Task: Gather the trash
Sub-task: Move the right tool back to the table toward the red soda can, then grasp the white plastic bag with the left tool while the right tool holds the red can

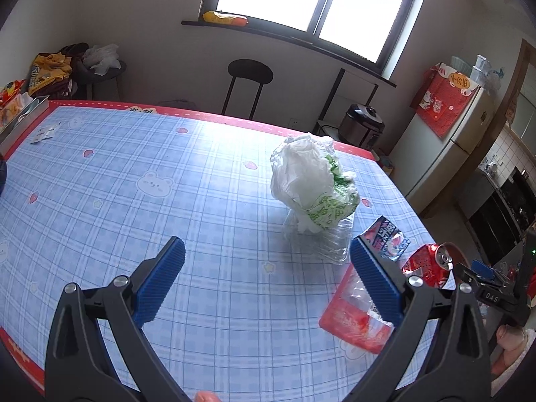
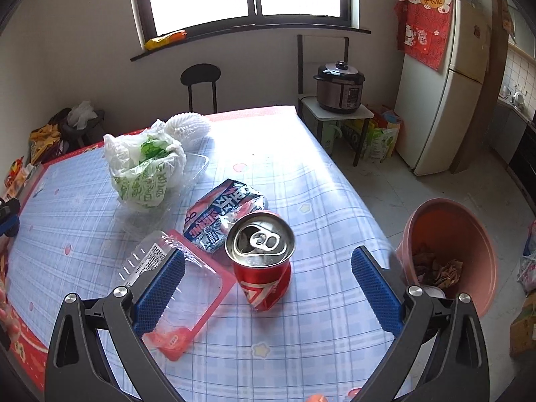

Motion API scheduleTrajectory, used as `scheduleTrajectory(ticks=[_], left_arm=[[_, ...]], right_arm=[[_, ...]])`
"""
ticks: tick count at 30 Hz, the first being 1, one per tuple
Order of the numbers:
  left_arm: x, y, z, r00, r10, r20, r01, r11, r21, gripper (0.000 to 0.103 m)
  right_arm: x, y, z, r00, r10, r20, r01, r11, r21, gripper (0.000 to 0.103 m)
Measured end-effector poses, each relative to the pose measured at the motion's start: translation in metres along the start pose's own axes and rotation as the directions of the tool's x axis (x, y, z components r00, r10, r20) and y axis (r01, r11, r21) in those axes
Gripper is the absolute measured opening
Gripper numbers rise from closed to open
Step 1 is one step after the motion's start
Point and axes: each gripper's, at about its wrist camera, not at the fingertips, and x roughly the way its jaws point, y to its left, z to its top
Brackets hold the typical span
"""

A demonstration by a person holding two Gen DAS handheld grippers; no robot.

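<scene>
The right tongs (image 2: pixel 268 281) are spread wide with the crushed red can (image 2: pixel 263 254) standing between the pads, neither pad touching it. The left tongs (image 1: pixel 268 281) are spread too, hovering over bare bench (image 1: pixel 134 174) and holding nothing; the right pad covers part of the red-edged clear tray (image 1: pixel 351 315).

The trash lies together near the bench's right edge: the can, a crumpled blue-and-pink wrapper (image 2: pixel 222 214) just behind it, the flat tray (image 2: pixel 181 278) to its left, and a white-and-green bag (image 2: pixel 147 167) sitting on a clear box farther back. The pink bin (image 2: pixel 449 254) stands on the floor just off the bench edge, already holding some crumpled paper.

Risks, as I judge them. The can is dented and leans on its squashed lower half, so a pad arriving on one side first would likely tip it or push it into the wrapper. A grip on the sloping dented part may slip, and the can could drop before it reaches the bin. Its tab is open; any liquid left inside would spill on the cloth if it tilts. The left pad also hangs close over the tray, so closing may catch the thin plastic and drag it. The bin sits lower than the bench, so an early release may miss its rim.
</scene>
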Motion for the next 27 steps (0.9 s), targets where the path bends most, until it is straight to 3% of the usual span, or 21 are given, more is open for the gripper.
scheduleTrajectory(ticks=[6, 12, 17, 19, 21, 27], left_arm=[[0.019, 0.023, -0.009, 0.998, 0.014, -0.061, -0.016, 0.999, -0.032, 0.097], [0.027, 0.042, -0.017, 0.995, 0.033, -0.092, -0.039, 0.997, -0.070, 0.097], [0.030, 0.048, -0.015, 0.993, 0.027, -0.112, -0.035, 0.997, -0.071, 0.097], [0.034, 0.049, -0.015, 0.992, 0.010, -0.127, -0.020, 0.997, -0.077, 0.097], [0.037, 0.046, -0.012, 0.991, -0.010, -0.131, 0.000, 0.997, -0.080, 0.097], [0.057, 0.014, 0.011, 0.983, -0.118, -0.140, 0.109, 0.992, -0.067, 0.097]], right_arm=[[0.021, 0.020, -0.001, 0.999, -0.025, -0.031, 0.024, 0.999, -0.031, 0.097], [0.042, 0.018, 0.005, 0.997, -0.025, -0.075, 0.027, 0.999, 0.025, 0.097], [0.056, 0.011, 0.002, 0.992, -0.007, -0.123, 0.018, 0.996, 0.089, 0.078], [0.058, 0.007, 0.001, 0.990, 0.016, -0.138, -0.001, 0.994, 0.109, 0.058], [0.058, 0.004, -0.001, 0.988, 0.039, -0.149, -0.020, 0.992, 0.124, 0.045], [0.048, -0.002, -0.004, 0.989, 0.071, -0.127, -0.052, 0.988, 0.148, 0.045]])
